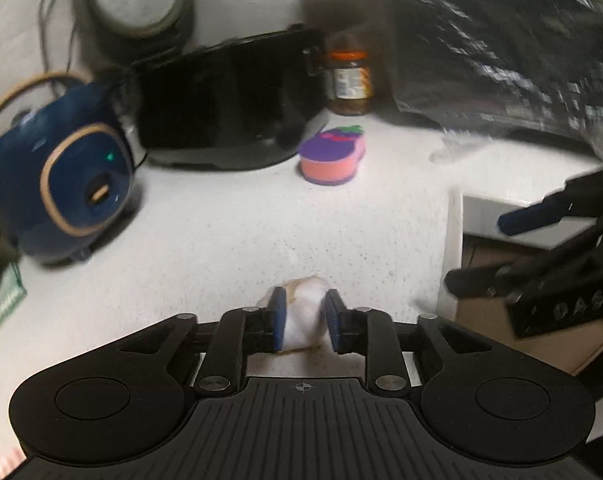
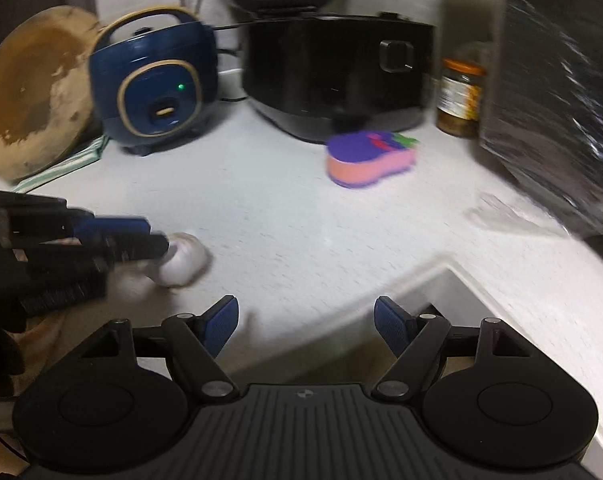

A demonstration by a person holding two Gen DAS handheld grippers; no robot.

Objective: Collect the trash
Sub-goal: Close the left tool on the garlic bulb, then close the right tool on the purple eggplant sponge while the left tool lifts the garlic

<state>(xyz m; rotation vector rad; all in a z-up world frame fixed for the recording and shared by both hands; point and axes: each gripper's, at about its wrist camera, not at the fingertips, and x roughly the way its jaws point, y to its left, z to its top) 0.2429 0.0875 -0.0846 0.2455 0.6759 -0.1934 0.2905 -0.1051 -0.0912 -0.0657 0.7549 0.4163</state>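
Left gripper (image 1: 304, 316) has the tissue wad (image 1: 306, 320) between barely parted jaws at 6 o'clock on the counter (image 1: 261, 216), right gripper (image 2: 306, 326) wide open and empty, so next it probably needs a firm squeeze before lifting.

Sponge (image 2: 371, 159) before cooker (image 2: 337, 76), jar (image 2: 459, 96) right

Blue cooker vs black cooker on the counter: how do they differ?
The blue cooker is the smaller, rounded, with gold trim, a carry handle and a lit green light. The black cooker is wider and boxier, plain glossy black with a square latch; no light shows. The blue cooker sits left, beside a round wooden board; the black cooker sits beside a jar. Both stand upright at the back of the white counter.
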